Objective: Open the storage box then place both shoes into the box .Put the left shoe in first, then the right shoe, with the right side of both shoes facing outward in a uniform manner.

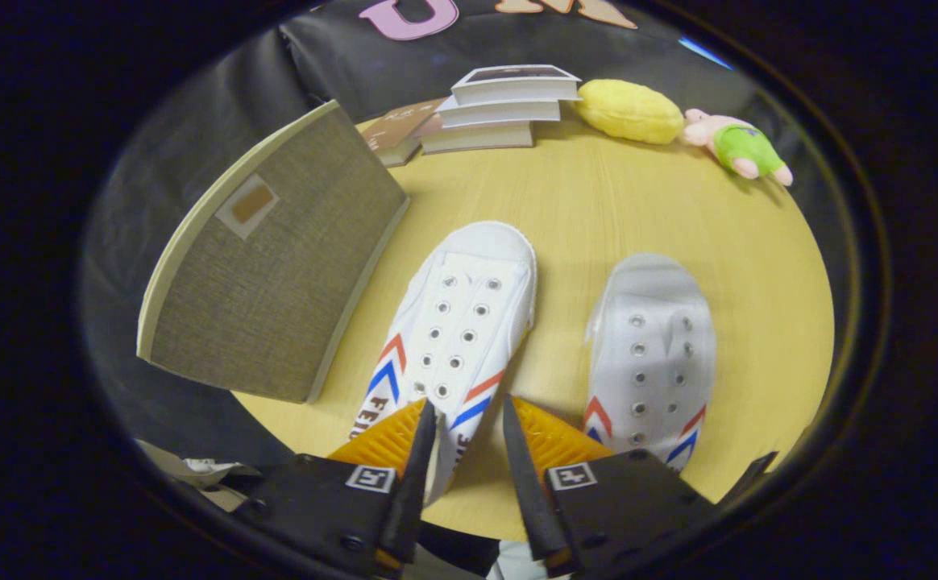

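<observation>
We see our gripper as two blocky dark housings side by side, each carrying a small square white tag printed with a black coded marker on its top inner corner. From each housing a thin, flat blade-like finger rises and tapers to a point, backed on its outer side by a ribbed, fan-shaped pad with fine parallel grooves; the jaws stand a little apart with a narrow gap between them. We can make out a few small round screw heads low on the left housing, near the base of its finger.
</observation>
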`<control>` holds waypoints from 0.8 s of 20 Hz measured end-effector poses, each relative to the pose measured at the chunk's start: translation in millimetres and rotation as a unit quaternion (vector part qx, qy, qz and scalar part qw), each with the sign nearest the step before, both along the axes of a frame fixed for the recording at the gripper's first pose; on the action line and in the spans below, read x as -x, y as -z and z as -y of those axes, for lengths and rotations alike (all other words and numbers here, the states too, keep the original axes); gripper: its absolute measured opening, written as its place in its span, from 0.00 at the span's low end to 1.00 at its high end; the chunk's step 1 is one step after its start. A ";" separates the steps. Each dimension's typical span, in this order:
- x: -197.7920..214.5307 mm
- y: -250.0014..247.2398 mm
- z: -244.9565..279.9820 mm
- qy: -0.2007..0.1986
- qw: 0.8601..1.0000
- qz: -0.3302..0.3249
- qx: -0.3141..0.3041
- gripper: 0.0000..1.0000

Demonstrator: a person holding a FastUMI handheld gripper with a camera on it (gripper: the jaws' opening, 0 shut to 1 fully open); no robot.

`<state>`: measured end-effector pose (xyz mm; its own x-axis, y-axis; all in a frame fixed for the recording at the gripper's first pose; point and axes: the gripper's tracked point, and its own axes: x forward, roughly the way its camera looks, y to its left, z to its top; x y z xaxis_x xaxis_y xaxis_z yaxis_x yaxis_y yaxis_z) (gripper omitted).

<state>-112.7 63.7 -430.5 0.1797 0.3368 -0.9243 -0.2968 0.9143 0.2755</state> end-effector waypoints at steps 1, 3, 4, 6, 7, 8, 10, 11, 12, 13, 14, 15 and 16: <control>1.3 1.0 -2.3 0.001 1.000 -0.003 -0.001 0.57; 4.4 4.2 -0.1 -0.005 1.000 -0.011 0.005 0.41; 3.8 -1.7 1.0 0.011 1.000 -0.013 -0.003 0.32; 3.1 4.1 -2.2 0.040 0.999 -0.031 -0.015 0.15; 3.3 1.8 -1.8 0.070 0.996 -0.041 -0.023 0.10; 3.6 3.8 -2.1 0.085 0.995 -0.046 -0.028 0.04; 2.1 3.3 -2.8 0.106 0.993 -0.049 -0.037 0.04; 3.3 2.1 -4.0 0.110 0.992 -0.050 -0.042 0.04; 2.1 0.3 -5.2 0.118 0.991 -0.052 -0.048 0.04; 1.4 -2.7 -5.9 0.131 0.988 -0.055 -0.056 0.04; 1.3 -5.5 -7.6 0.141 0.986 -0.060 -0.066 0.04; -0.7 -9.7 -8.2 0.154 0.983 -0.060 -0.075 0.04; -2.0 -14.0 -8.5 0.164 0.981 -0.060 -0.083 0.04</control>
<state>-110.6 72.2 -416.6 0.1963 0.4270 -0.8827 0.0494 0.8948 0.4438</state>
